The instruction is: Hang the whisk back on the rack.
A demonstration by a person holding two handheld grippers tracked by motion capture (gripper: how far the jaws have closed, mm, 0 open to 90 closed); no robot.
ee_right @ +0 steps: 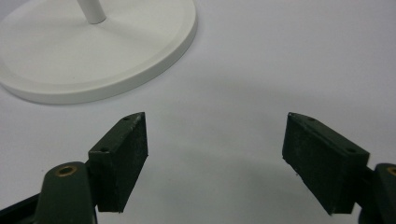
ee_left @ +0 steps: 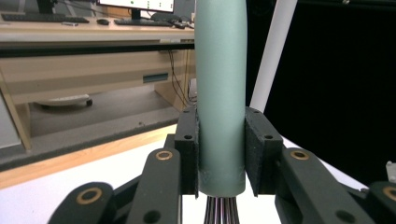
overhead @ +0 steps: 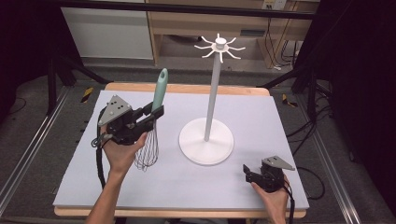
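Whisk (overhead: 152,126) left of stand (overhead: 206,140); right hand-held gripper (overhead: 248,173) right, nearer table (overhead: 261,116) edge.

Whisk (overhead: 152,126): handle matt pale green, smooth, plastic-looking; loops thin shiny metal wire. Stand (overhead: 207,140) right of whisk: white, smooth, faint sheen, plastic or painted metal, cannot tell. Worktop (overhead: 196,186) under stand: matt pale sheet, wooden edge. Left gripper (ee_left: 220,156) jaws around whisk handle: matt black, brass-coloured rivets; pads (ee_left: 257,149) rough, foam-like.

No legible text, label, brand, number or sign found. A monitor (ee_left: 135,4) on the far bench shows content too small to read.
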